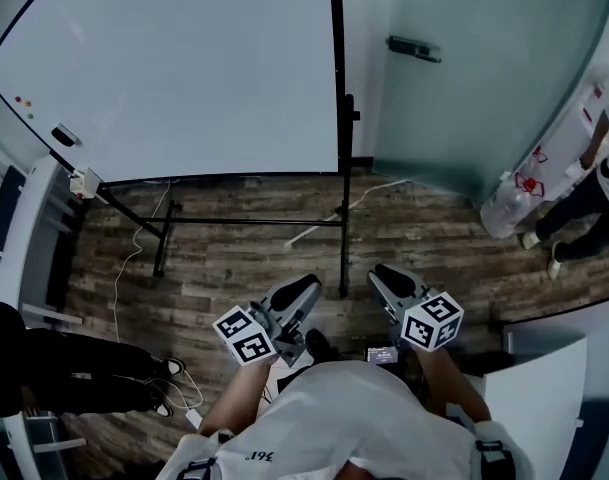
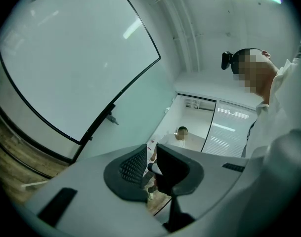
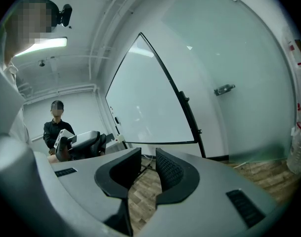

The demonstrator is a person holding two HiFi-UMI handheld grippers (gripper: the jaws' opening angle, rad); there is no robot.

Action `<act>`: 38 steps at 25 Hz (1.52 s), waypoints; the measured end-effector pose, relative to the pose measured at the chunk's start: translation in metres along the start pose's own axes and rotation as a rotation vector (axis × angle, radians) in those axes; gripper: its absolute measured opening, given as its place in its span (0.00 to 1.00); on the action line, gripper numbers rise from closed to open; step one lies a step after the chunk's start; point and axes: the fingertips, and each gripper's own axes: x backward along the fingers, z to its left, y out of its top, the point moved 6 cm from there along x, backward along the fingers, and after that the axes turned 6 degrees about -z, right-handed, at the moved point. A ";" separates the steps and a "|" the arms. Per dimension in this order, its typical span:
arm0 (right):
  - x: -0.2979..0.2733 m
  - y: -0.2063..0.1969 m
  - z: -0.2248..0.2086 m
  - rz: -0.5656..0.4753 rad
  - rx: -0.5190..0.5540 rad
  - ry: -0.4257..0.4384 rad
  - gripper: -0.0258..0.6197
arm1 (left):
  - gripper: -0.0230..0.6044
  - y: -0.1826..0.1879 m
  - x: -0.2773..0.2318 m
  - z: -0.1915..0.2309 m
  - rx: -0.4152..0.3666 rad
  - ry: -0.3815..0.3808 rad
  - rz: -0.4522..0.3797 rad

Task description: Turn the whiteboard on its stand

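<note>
The big whiteboard (image 1: pixel 184 68) in its black frame stands on a black stand (image 1: pixel 344 230) with feet on the wooden floor. It fills the upper left of the head view. Both grippers hover low by the person's body, well short of the board and touching nothing. My left gripper (image 1: pixel 302 290) has its jaws slightly apart with nothing between them. In the left gripper view the whiteboard (image 2: pixel 66 58) lies up and to the left of that gripper (image 2: pixel 151 154). My right gripper (image 1: pixel 389 278) is also narrowly open and empty. In its own view that gripper (image 3: pixel 148 159) points toward the whiteboard (image 3: pixel 145 107).
White cables (image 1: pixel 134 248) trail over the floor by the stand's left foot. A glass wall with a handle (image 1: pixel 414 48) rises right of the board. A person (image 1: pixel 584 198) stands at far right beside a large water bottle (image 1: pixel 512 196). Another person (image 1: pixel 44 368) sits at left.
</note>
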 end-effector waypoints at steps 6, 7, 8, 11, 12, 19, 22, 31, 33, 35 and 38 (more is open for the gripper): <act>-0.062 0.010 0.003 0.006 0.003 -0.019 0.18 | 0.11 0.036 0.003 0.051 -0.005 -0.012 0.012; -0.070 0.011 0.003 0.006 0.005 -0.021 0.18 | 0.11 0.040 0.004 0.058 -0.006 -0.012 0.012; -0.078 0.011 0.003 0.006 0.008 -0.023 0.18 | 0.11 0.043 0.006 0.066 -0.007 -0.012 0.012; -0.101 0.013 0.006 0.003 0.021 -0.029 0.18 | 0.12 0.054 0.013 0.086 -0.007 -0.008 0.009; -0.107 0.014 0.006 0.003 0.025 -0.031 0.18 | 0.12 0.057 0.014 0.092 -0.006 -0.006 0.008; -0.131 0.022 0.002 0.019 0.048 -0.045 0.18 | 0.13 0.068 0.022 0.116 0.005 0.013 -0.013; -0.137 0.024 -0.003 0.017 0.058 -0.045 0.18 | 0.13 0.067 0.019 0.123 0.006 0.021 -0.020; -0.152 0.041 -0.055 0.024 0.082 -0.017 0.18 | 0.15 0.066 -0.024 0.138 -0.026 0.073 -0.028; -0.157 0.050 -0.072 0.030 0.092 0.002 0.19 | 0.15 0.067 -0.038 0.142 -0.035 0.098 -0.039; -0.163 0.059 -0.089 0.039 0.112 0.020 0.19 | 0.15 0.067 -0.054 0.146 -0.042 0.120 -0.052; -0.178 0.072 -0.114 0.054 0.128 0.046 0.20 | 0.15 0.071 -0.077 0.156 -0.050 0.146 -0.068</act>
